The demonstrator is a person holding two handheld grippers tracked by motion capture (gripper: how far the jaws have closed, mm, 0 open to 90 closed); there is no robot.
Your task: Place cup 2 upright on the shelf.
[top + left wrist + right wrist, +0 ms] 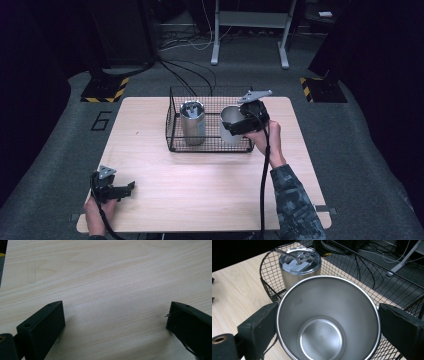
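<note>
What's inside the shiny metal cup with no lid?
Nothing: the open stainless-steel cup shows a bare round bottom. The right hand-held gripper has a jaw on each side of it. What lies beneath the cup is hidden. The lidded steel tumbler behind hides its contents.

The open cup (pixel 328 322) is silver steel, and the lidded tumbler (pixel 299 266) is the same silver with a clear lid. The wire basket (pixel 172 127) is black, the grippers' jaws are black, and the table (pixel 200 185) is pale wood with fine grain.
</note>
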